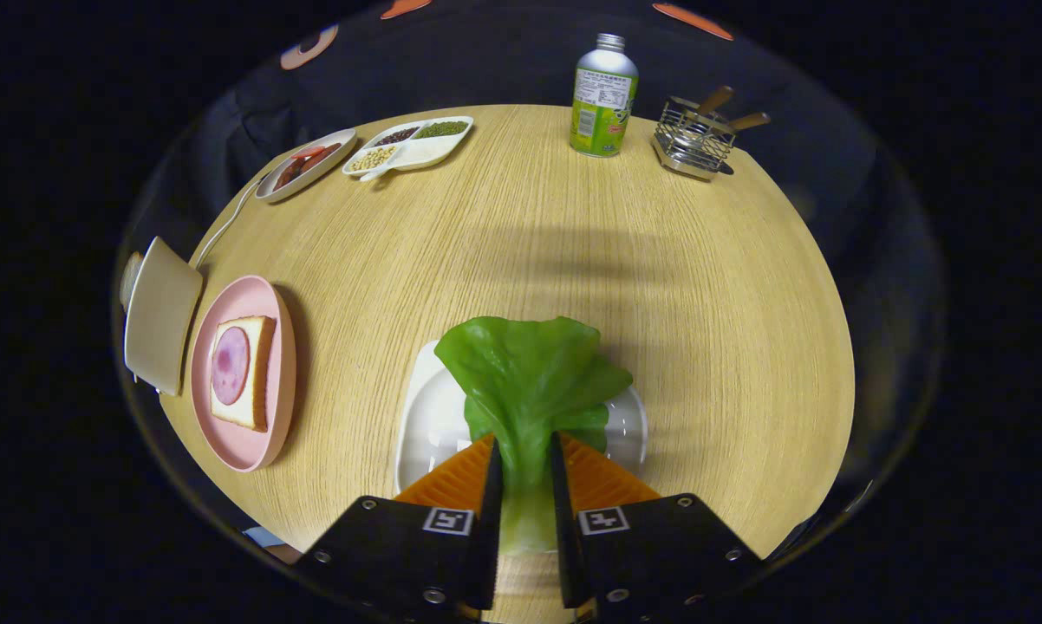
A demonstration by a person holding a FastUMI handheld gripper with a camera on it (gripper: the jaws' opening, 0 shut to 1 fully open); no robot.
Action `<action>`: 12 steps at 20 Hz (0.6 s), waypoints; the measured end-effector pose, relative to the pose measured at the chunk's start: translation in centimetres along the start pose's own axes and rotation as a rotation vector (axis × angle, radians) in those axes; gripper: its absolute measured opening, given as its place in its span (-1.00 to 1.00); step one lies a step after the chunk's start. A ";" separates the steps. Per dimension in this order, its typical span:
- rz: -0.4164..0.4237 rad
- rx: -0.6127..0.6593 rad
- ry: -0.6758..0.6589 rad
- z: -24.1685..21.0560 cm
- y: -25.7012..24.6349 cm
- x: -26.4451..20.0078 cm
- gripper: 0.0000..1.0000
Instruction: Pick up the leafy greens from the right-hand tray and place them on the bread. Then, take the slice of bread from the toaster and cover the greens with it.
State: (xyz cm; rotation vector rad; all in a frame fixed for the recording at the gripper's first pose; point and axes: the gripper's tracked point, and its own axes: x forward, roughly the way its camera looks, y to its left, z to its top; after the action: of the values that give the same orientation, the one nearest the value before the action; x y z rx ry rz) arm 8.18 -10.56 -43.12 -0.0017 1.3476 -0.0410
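You have the soft, crinkled green lettuce leaf pinched by its pale stalk between the fingers, which are closed down to a narrow gap with both pressing on the stalk, and the leaf fans out just ahead of them above the shallow white square tray it belongs to. It appears to hang clear of the tray, though you cannot be sure the lower fold is not touching the rim. So the step in hand looks like the first one: greens picked up, not yet delivered. The target sits well off to the left of the fingers: a square slice of white bread topped with a round pink slice of ham, lying on a round pink plate. Just beyond that plate stands the beige boxy toaster with its white cord. Your next move calls for a swing left, keeping the grip firm, then a low release so the floppy leaf lands flat over the ham. Far beyond the fingers on the round wooden bench stands a silver and green metal bottle; its label carries print too small to read.
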 end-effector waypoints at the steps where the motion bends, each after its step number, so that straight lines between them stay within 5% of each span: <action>1: 0.002 0.010 -0.005 -0.1 -0.1 -0.1 -0.61; 5: 0.047 0.127 -0.007 -0.3 0.0 -0.5 -0.88; 12: 0.108 0.136 -0.108 1.6 2.5 -4.5 -0.93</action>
State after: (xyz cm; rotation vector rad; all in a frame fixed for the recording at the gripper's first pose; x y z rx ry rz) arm 8.81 -7.92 -38.42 0.1815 1.2333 -0.0409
